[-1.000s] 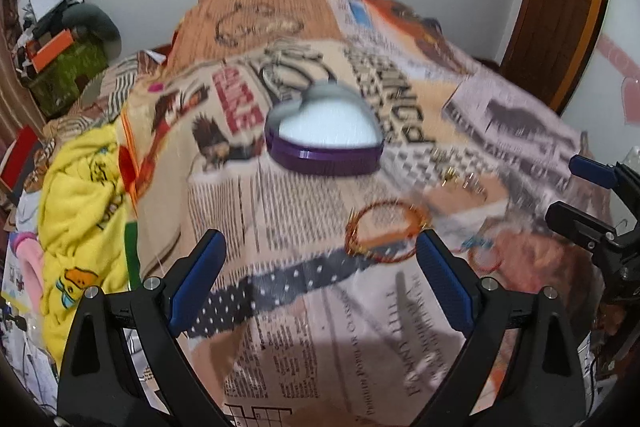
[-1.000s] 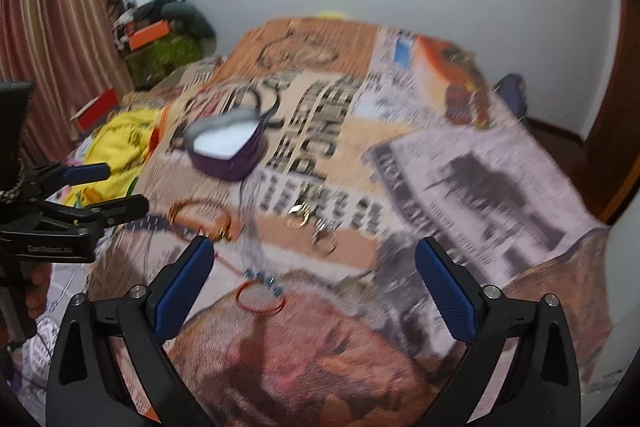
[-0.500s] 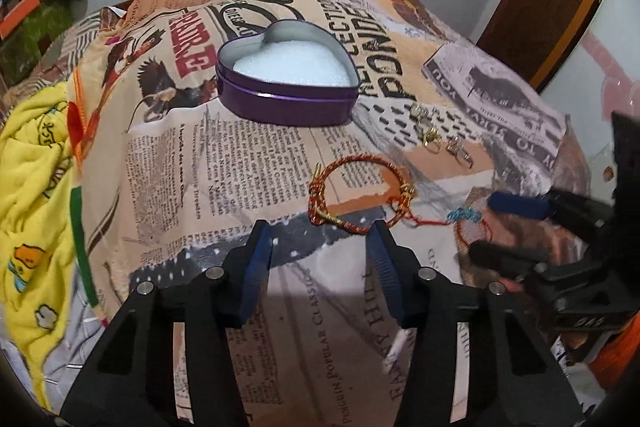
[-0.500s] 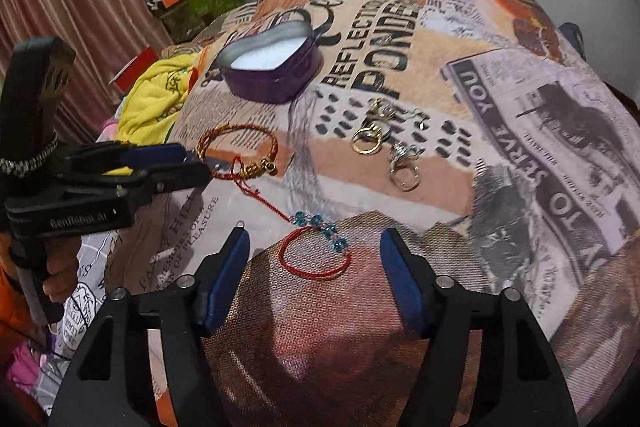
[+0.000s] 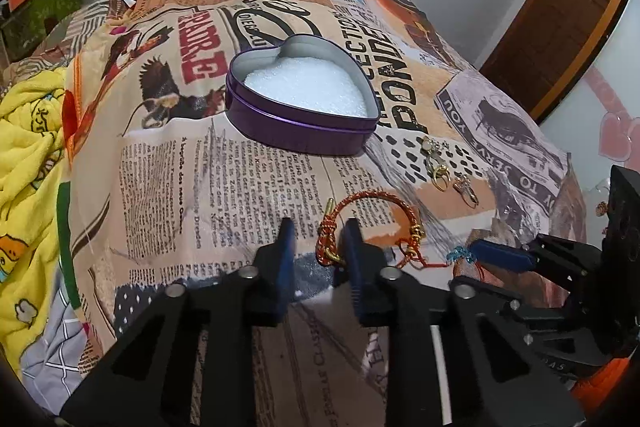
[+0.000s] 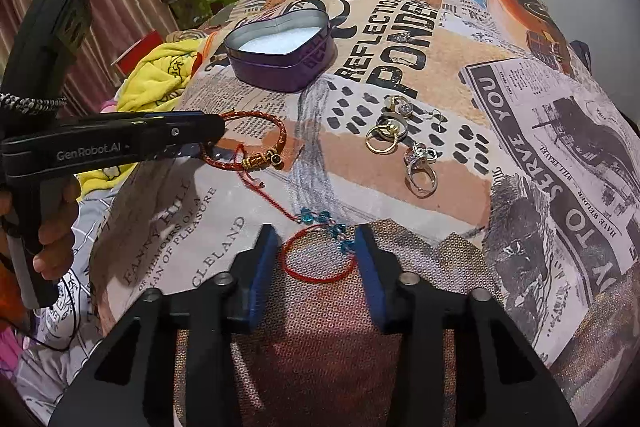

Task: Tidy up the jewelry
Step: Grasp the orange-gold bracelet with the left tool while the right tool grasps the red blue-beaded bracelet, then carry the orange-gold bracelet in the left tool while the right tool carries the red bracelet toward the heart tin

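Two grippers work low over a bed spread printed like newspaper (image 5: 168,187). Left gripper (image 5: 316,251) has its blue pads narrowed to a small gap, with the near arc of a red-and-gold woven bangle (image 5: 368,223) lying between them; whether the pads actually pinch the cord I cannot tell. From the right wrist view that same bangle (image 6: 248,143) lies just off the left gripper's tip, its gold beads on the side toward the right gripper.

Right gripper (image 6: 316,255) is parted, its pads straddling a thin red string bracelet (image 6: 320,259) that lies flat on the cloth. Neither pad visibly presses it. Blue beads (image 6: 324,219) sit at the loop's far edge, just ahead of the fingertips, and a red thread runs from them toward the bangle.

Ahead and right of the right gripper lies a silver ring (image 6: 420,171), then two gold rings (image 6: 384,139) touching each other, then earrings (image 6: 400,105) just past those. In the left wrist view the rings (image 5: 440,175) lie ahead and to the right of the bangle.

Farthest out, ahead of both grippers, a purple heart-shaped tin (image 5: 300,107) stands open, its inside showing white. Off to the left gripper's left, yellow cloth (image 5: 28,155) is bunched at the bed's edge.
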{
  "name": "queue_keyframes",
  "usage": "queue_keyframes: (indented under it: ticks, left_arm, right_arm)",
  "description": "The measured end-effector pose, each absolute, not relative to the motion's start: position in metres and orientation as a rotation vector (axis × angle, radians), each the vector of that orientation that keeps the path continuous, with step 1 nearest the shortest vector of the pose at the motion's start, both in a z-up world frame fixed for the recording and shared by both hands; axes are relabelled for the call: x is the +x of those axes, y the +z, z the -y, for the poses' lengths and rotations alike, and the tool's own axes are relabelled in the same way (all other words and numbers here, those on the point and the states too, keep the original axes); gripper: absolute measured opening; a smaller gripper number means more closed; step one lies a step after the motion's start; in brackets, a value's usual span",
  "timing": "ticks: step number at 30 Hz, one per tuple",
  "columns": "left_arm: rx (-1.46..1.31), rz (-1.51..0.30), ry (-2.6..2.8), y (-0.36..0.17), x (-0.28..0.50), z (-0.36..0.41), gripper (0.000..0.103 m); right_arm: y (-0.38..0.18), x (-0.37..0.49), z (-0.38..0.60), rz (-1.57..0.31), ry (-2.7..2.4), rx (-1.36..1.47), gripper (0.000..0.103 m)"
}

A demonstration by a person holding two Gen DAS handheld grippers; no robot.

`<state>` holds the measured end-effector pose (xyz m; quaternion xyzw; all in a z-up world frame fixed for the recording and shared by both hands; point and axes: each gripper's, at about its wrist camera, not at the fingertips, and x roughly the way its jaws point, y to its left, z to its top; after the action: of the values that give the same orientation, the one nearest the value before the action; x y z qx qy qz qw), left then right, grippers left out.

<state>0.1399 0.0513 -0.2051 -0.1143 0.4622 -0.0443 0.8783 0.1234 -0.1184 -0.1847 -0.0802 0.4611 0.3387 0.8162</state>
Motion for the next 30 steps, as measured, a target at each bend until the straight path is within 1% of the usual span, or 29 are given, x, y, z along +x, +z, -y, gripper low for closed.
queue_keyframes:
  ticks: [1,2,3,4,13,30]
  left_arm:
    - [-0.230,-0.962,-0.091,-0.205,0.140,-0.051,0.016]
    - [-0.223,-0.959,-0.090,-0.205,0.140,-0.050,0.011]
    - [-0.222,-0.958,-0.094,-0.205,0.140,-0.050,0.007]
    - [-0.227,-0.954,-0.100,-0.205,0.140,-0.050,0.007]
    - [-0.221,-0.913,-0.114,-0.194,0.132,-0.046,0.007]
    - [-0.189,-0.731,-0.071,-0.132,0.119,-0.057,0.007]
  right_arm:
    - [-0.185,0.124,0.119,-0.983,0.720,-0.168,0.025]
    - [-0.185,0.124,0.120,-0.983,0.717,-0.166,0.023]
    - [-0.185,0.125,0.120,-0.982,0.712,-0.165,0.017]
    - [-0.185,0.125,0.121,-0.982,0.710,-0.163,0.010]
    - [-0.180,0.124,0.124,-0.980,0.699,-0.142,0.008]
    - [-0.122,0.129,0.127,-0.825,0.685,-0.126,0.008]
